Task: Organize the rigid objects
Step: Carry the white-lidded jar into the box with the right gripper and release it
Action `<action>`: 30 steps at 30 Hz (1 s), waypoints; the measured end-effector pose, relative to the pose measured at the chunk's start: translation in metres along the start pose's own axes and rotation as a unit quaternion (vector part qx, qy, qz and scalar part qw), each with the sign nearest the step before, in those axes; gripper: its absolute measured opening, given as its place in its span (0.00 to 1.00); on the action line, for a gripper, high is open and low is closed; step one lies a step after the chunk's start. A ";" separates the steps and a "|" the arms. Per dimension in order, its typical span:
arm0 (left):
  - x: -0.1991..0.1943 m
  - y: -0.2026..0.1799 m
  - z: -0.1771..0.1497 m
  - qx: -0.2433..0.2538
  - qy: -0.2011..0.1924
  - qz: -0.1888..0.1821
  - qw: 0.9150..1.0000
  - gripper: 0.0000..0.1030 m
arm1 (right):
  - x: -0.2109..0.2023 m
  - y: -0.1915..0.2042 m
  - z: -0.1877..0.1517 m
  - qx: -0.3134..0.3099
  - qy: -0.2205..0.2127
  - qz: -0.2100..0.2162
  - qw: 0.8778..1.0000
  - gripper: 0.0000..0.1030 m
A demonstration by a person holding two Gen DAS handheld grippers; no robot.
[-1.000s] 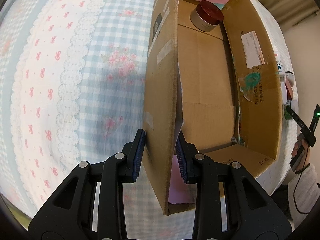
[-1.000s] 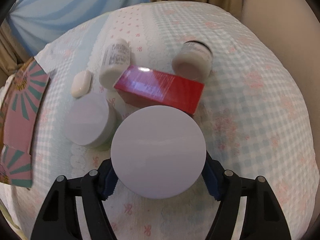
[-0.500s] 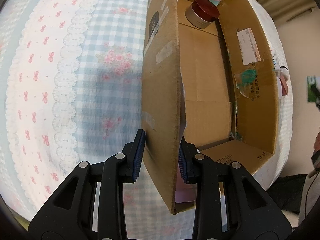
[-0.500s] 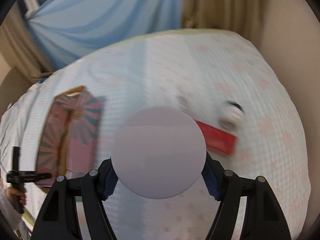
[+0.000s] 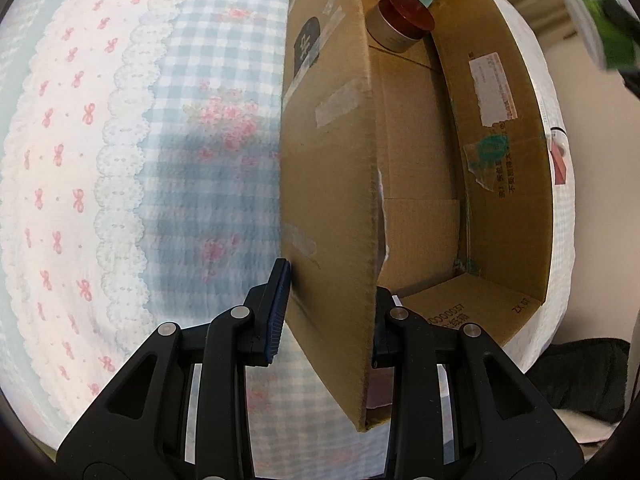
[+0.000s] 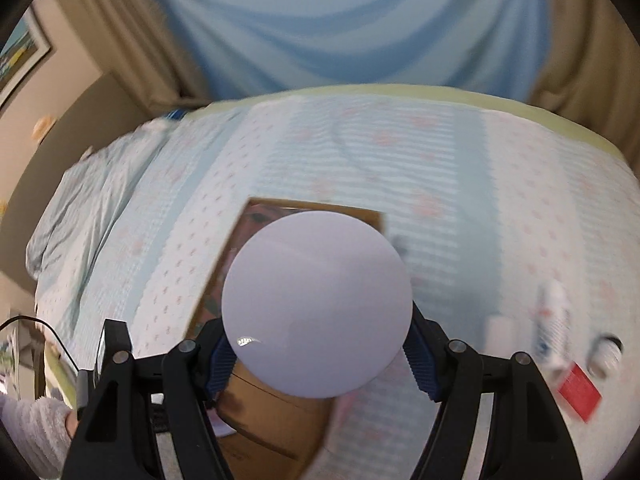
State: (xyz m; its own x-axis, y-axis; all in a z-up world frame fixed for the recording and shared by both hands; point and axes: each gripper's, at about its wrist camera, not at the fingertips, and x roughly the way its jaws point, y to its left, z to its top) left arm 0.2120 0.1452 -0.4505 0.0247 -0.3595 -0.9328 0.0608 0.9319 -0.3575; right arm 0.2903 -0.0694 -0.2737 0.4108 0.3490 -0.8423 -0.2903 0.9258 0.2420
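Now carrying a jar to the box.
Left gripper [image 5: 326, 312] clamps the cardboard box [image 5: 332, 184] wall, steadying it; right gripper [image 6: 318, 354] grips the white-lidded jar [image 6: 317, 304] above it.

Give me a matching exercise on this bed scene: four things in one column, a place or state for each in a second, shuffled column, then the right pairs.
Things
1. red-lidded jar
2. white round jar
3. cardboard box wall
4. red box

Places or states
A. lying on the bedspread, outside the carton
B. clamped between the left tool's pads
C. at the far end inside the carton
D. gripped by the right tool, in front of the carton

Pairs: 1-C, 2-D, 3-B, 4-A
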 end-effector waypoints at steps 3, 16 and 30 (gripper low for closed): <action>0.001 0.001 0.001 -0.003 0.002 -0.004 1.000 0.27 | 0.030 0.024 0.007 -0.036 0.025 0.009 0.999 0.66; 0.014 0.009 0.006 -0.010 0.007 -0.012 1.000 0.27 | 0.135 0.064 -0.023 -0.126 0.140 -0.006 0.982 0.66; 0.017 0.013 0.009 -0.009 0.008 -0.013 1.000 0.27 | 0.146 0.066 -0.028 -0.113 0.183 0.028 0.976 1.00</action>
State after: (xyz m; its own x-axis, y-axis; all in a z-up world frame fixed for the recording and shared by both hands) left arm 0.2227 0.1501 -0.4708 0.0080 -0.3838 -0.9234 0.0432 0.9227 -0.3831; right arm 0.3073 0.0389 -0.3944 0.0644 0.2849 -0.9564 -0.5033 0.8368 0.2154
